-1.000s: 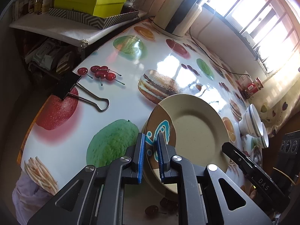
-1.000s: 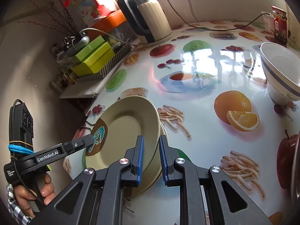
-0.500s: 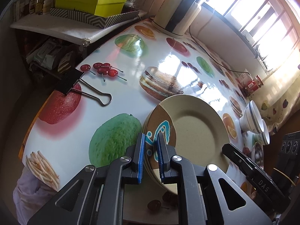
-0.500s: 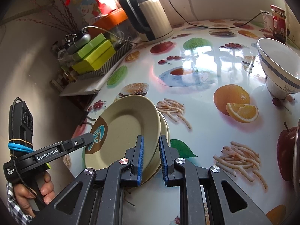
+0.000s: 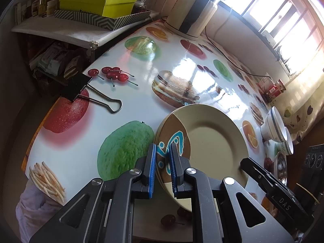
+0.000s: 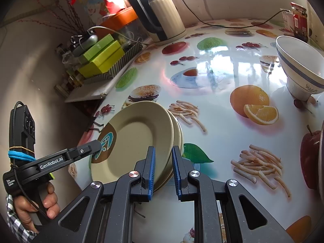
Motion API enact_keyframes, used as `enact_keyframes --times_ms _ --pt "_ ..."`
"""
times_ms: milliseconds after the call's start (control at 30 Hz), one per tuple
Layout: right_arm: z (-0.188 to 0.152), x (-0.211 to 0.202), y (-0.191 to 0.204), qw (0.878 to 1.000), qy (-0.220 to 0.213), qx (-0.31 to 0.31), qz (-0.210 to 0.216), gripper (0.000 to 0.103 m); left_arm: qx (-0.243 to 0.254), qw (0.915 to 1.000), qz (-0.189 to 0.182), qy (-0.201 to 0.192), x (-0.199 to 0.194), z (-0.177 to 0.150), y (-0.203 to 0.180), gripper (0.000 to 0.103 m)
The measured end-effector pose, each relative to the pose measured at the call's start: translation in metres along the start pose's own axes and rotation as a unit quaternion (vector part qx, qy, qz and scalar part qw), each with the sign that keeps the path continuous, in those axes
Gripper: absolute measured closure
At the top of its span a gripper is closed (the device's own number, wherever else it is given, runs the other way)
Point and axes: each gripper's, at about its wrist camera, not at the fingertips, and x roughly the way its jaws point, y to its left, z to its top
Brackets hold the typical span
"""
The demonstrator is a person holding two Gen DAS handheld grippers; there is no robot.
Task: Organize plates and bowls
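A stack of beige plates [image 5: 214, 141] with a brown and blue pattern on the top one is held tilted above the table, also in the right wrist view [image 6: 137, 141]. My left gripper [image 5: 163, 170] is shut on the stack's patterned rim. My right gripper [image 6: 163, 170] is shut on the opposite rim. The left gripper's tip [image 6: 95, 147] shows at the pattern. White bowls with a blue band [image 5: 273, 125] stand nested at the table's right side; one bowl [image 6: 301, 70] shows large in the right wrist view.
The table [image 5: 141, 105] has a glossy fruit-print cloth. A black binder clip [image 5: 81, 87] lies at its left edge. A kettle [image 6: 162, 16] and green boxes [image 6: 101, 56] stand at the back. A red jar [image 6: 299, 20] is far right.
The plate stack, held by both grippers, has shifted toward the table's left edge and lowered slightly. Both grips are unchanged.
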Motion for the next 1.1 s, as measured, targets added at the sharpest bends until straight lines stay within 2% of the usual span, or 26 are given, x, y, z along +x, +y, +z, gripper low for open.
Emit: enact_keyframes --times_ms 667,1000,1067,1100 --pt "-0.0014 0.0018 -0.0026 1.000 0.004 0.002 -0.005 0.085 0.000 1.0000 -0.002 -0.003 -0.0015 0.0006 -0.0022 0.090" --pt "0.0000 0.0000 -0.0021 1.000 0.000 -0.004 -0.011 0.082 0.011 0.9998 0.011 -0.009 -0.0037 0.0036 -0.0039 0.089" --pt "0.0016 -0.0014 -0.0003 1.000 -0.002 -0.006 -0.012 0.081 0.014 0.9997 0.014 -0.011 -0.0059 0.0045 -0.0057 0.086" --pt "0.0022 -0.0023 0.0003 1.000 -0.004 -0.007 -0.013 0.080 0.017 0.9996 0.017 -0.013 -0.0071 0.0053 -0.0068 0.081"
